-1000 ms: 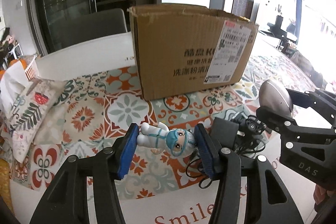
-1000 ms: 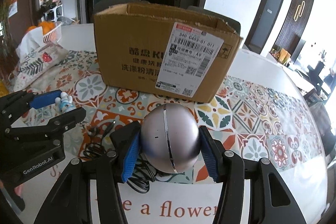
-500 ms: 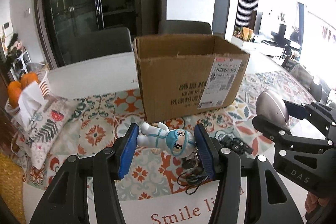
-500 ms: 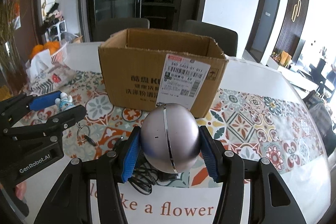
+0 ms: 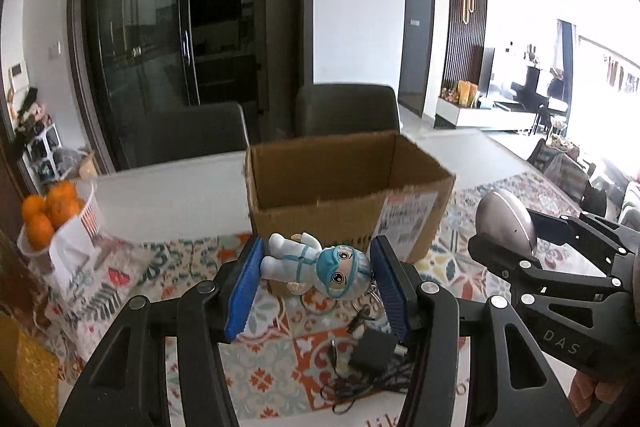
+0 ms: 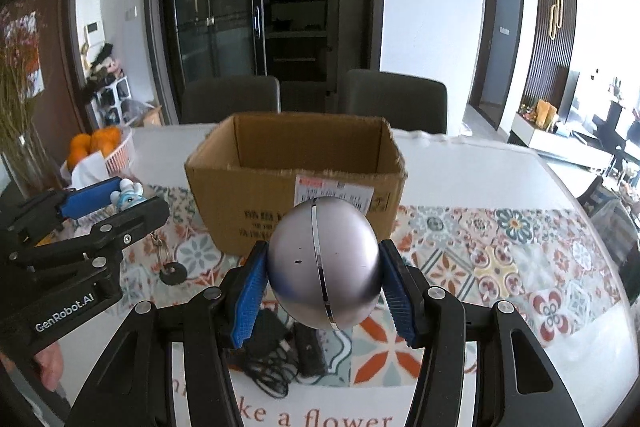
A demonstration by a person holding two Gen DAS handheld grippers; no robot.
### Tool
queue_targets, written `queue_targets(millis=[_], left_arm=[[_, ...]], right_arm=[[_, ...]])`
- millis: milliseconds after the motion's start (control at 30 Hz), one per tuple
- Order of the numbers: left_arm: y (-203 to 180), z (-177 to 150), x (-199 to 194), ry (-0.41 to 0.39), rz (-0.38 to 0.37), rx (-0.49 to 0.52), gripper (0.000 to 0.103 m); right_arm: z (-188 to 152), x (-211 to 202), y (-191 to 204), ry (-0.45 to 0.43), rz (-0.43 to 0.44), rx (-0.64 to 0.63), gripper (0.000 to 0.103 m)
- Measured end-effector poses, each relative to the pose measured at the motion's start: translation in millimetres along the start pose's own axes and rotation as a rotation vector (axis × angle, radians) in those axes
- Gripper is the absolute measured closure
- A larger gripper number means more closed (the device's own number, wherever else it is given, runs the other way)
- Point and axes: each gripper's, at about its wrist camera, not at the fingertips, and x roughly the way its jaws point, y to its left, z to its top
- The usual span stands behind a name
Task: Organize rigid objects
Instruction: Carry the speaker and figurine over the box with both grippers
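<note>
An open cardboard box (image 5: 320, 227) (image 6: 244, 215) stands on the patterned tablecloth ahead of both grippers. My left gripper (image 5: 316, 267) (image 6: 116, 203) is shut on a small white-and-blue figurine (image 5: 316, 265) (image 6: 127, 195) with a key ring hanging below it, held in the air short of the box. My right gripper (image 6: 323, 267) (image 5: 516, 233) is shut on a silver ball-shaped device (image 6: 323, 263) (image 5: 504, 223), raised in front of the box's labelled side. A black power adapter with tangled cable (image 5: 370, 351) (image 6: 272, 351) lies on the cloth below.
A white basket of oranges (image 5: 52, 215) (image 6: 96, 147) and a floral pouch (image 5: 92, 287) sit at the left. Two grey chairs (image 5: 348, 111) (image 6: 394, 99) stand behind the table. A vase with twigs (image 6: 20, 131) is at the far left edge.
Both grippers have risen with their objects still held, so the box now looks lower and its open inside shows. The adapter and cable stay on the cloth.
</note>
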Motion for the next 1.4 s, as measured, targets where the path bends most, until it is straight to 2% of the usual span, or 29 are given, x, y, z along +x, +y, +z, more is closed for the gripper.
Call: queue_targets(millis=[367, 533, 767, 1133, 1400], left_arm=[[-2.6, 51.1, 4.3, -0.073, -0.001, 0.018, 0.049], [-1.2, 74.5, 13.9, -0.081, -0.01, 0.006, 0.049], [3.9, 101.3, 31.9, -0.086, -0.007, 0.013, 0.049], [9.3, 118.1, 76.8, -0.027, 0.006, 0.005, 0.049], [11.8, 110.9, 118.4, 0.1, 0.013, 0.002, 0.049]], right_arm=[[44.4, 2.9, -11.0, -0.057, 0.018, 0.008, 0.048], [71.5, 5.1, -13.0, -0.098, 0.022, -0.008, 0.048], [103.4, 20.3, -17.6, -0.11, 0.04, -0.009, 0.048], [130.2, 72.4, -26.6, -0.016, 0.063, -0.012, 0.048], [127.6, 117.0, -30.5, 0.086, 0.092, 0.0, 0.048]])
